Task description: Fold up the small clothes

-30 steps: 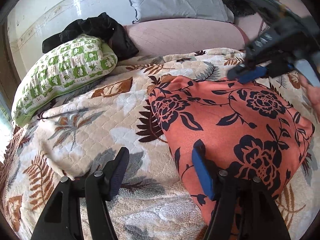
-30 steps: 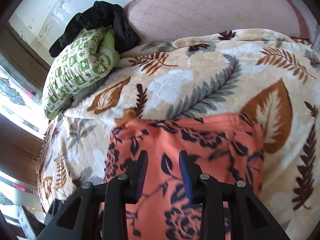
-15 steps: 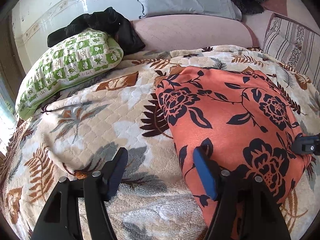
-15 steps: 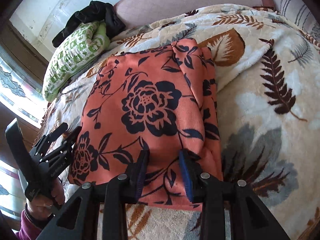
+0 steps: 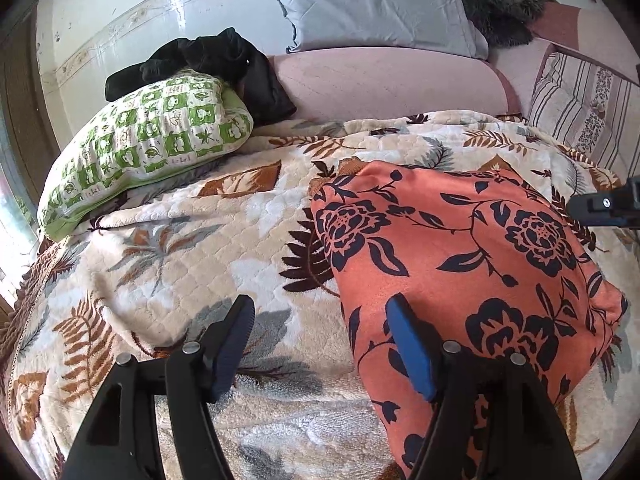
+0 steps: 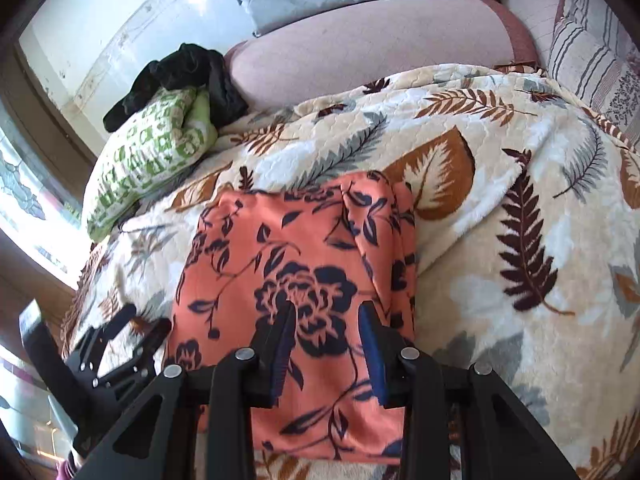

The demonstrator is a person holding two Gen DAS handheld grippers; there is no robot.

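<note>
An orange garment with dark flowers lies folded into a rectangle on the leaf-patterned blanket. My left gripper is open at the garment's near left edge. Its blue right pad is over the cloth and its left finger is over the blanket, with nothing pinched. One of the right gripper's fingers shows at the right edge of this view. In the right wrist view my right gripper hovers over the garment with its jaws a little apart, gripping nothing. The left gripper is at the lower left there.
A green-and-white pillow with black clothing on it lies at the back left. Behind are a pink bolster and a grey pillow. A striped cushion stands at the right.
My right gripper has swung from the garment's far edge round to its near right end, both jaws still apart. The left gripper has stayed put. The garment has not moved.
</note>
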